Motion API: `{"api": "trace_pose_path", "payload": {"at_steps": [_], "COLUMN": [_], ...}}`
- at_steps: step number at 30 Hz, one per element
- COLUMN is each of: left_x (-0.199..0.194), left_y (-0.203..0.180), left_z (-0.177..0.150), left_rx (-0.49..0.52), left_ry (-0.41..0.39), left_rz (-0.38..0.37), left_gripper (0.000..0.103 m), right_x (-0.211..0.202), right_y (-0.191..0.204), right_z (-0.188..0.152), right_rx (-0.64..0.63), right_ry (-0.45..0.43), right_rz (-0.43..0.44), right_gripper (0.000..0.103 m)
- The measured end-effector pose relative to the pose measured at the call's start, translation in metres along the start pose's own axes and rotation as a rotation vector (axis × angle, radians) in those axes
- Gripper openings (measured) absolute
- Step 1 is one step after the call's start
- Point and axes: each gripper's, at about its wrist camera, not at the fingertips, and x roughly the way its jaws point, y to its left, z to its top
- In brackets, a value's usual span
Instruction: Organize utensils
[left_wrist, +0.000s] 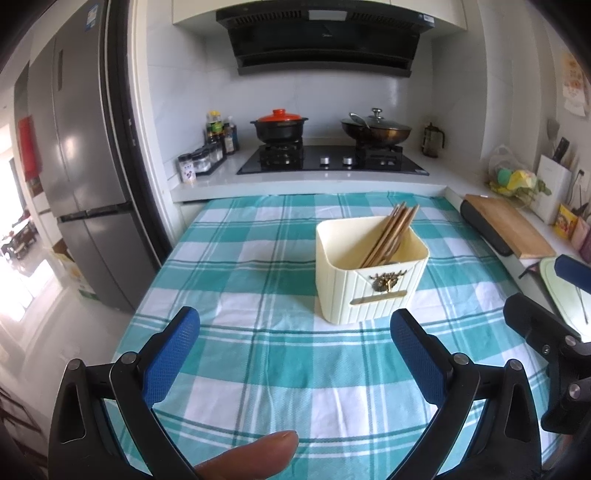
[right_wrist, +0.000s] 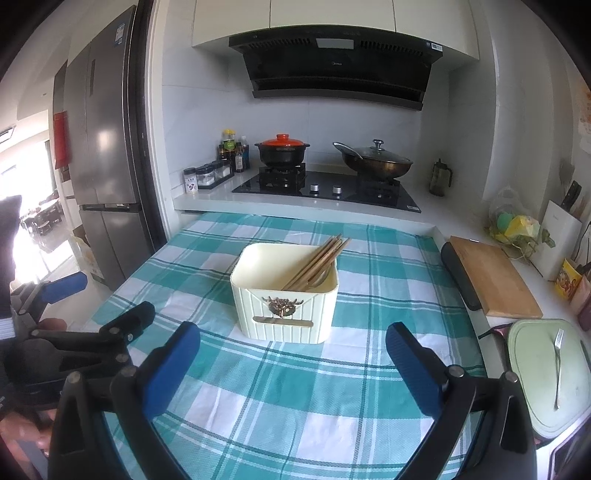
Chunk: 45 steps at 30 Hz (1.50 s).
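Observation:
A cream ribbed utensil box (left_wrist: 369, 291) with a gold emblem stands on the teal checked tablecloth (left_wrist: 258, 258). Several wooden chopsticks (left_wrist: 388, 236) lean inside it. It also shows in the right wrist view (right_wrist: 284, 310), with the chopsticks (right_wrist: 317, 262). A metal fork (right_wrist: 557, 365) lies on a pale green board (right_wrist: 535, 406) at the right. My left gripper (left_wrist: 295, 354) is open and empty, short of the box. My right gripper (right_wrist: 291, 365) is open and empty, just in front of the box.
A wooden cutting board (right_wrist: 491, 280) lies on the right counter beside a black roll (right_wrist: 458, 277). A hob with a red-lidded pot (right_wrist: 282, 149) and a wok (right_wrist: 376, 162) is behind the table. A fridge (right_wrist: 107, 147) stands at left.

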Motion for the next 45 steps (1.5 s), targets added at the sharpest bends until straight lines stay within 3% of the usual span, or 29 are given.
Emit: {"api": "trace_pose_path", "payload": {"at_steps": [45], "left_x": [0.001], "left_y": [-0.002], "left_z": [0.0018], "left_rx": [0.018], "left_ry": [0.005], "left_rz": [0.021], "left_gripper": [0.103], "right_x": [-0.0072], "right_y": [-0.0087], "right_z": [-0.0025], "right_rx": [0.013], "right_ry": [0.009], "right_rz": [-0.044], "right_gripper": [0.102]}}
